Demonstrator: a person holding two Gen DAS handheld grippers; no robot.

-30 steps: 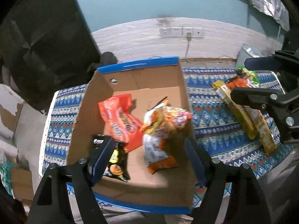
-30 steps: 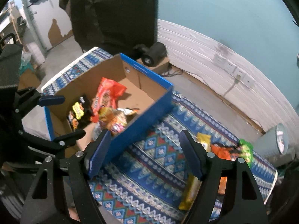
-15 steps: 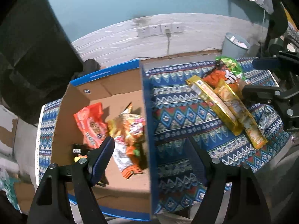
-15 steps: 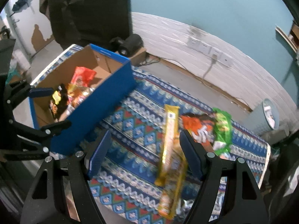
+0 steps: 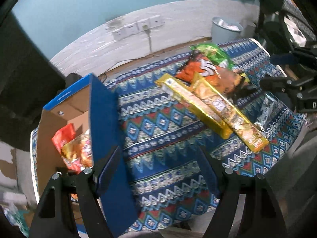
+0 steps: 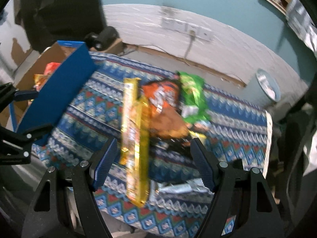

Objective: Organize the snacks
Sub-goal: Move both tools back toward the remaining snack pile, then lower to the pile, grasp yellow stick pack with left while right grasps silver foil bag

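Snacks lie loose on the patterned surface (image 5: 158, 119). Two long yellow packs (image 6: 134, 138) sit directly ahead of the right claw (image 6: 152, 162), between its spread fingers, untouched. Orange bag (image 6: 162, 107) and green bag (image 6: 192, 97) lie beyond, a silver pack (image 6: 178, 188) close under the right finger. Left claw (image 5: 162, 170) spread, empty; blue cardboard box (image 5: 103, 119) with bagged snacks at its left finger.

Box (image 5: 103, 119) at left of the cloth (image 5: 158, 130), packets (image 5: 75, 150) inside; two long packs (image 5: 210, 107) right of it, bags (image 5: 206, 69) behind them
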